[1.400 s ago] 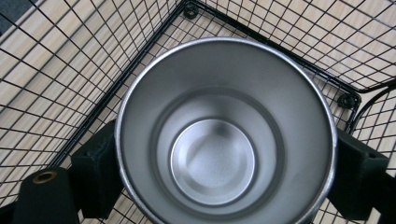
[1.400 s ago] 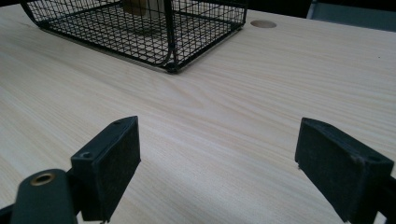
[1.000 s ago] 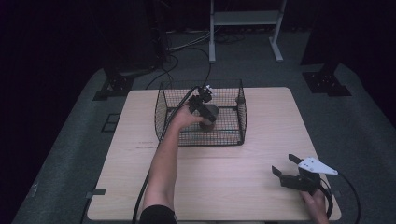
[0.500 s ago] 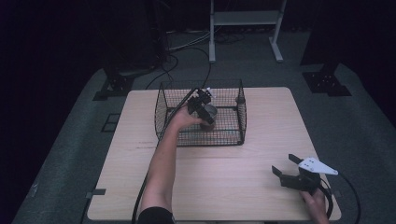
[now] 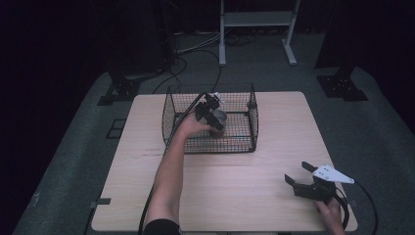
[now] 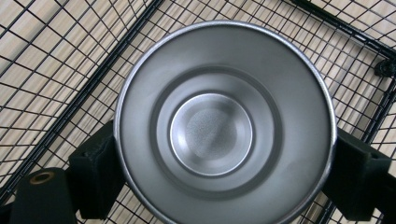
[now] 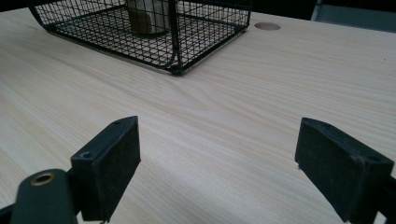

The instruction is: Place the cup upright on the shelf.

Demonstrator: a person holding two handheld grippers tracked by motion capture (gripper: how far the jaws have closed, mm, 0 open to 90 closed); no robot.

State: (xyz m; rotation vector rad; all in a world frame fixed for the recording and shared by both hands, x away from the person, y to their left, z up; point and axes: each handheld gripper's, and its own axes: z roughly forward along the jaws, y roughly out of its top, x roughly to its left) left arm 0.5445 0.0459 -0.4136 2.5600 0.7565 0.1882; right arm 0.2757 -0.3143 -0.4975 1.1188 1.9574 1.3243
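Left gripper (image 5: 216, 119) clamps steel cup (image 6: 224, 123) inside wire basket (image 5: 247, 142) (cup upright); right gripper (image 5: 304, 178) spread wide, unladen, over surface (image 5: 244, 186).

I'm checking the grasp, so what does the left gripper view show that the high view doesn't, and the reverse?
The left gripper view alone shows the steel cup's empty inside from above, with a black jaw pressed against each side. The high view alone shows the right tool open near the table's front right corner, away from the work. Both show the cup held by the left tool inside the wire basket.
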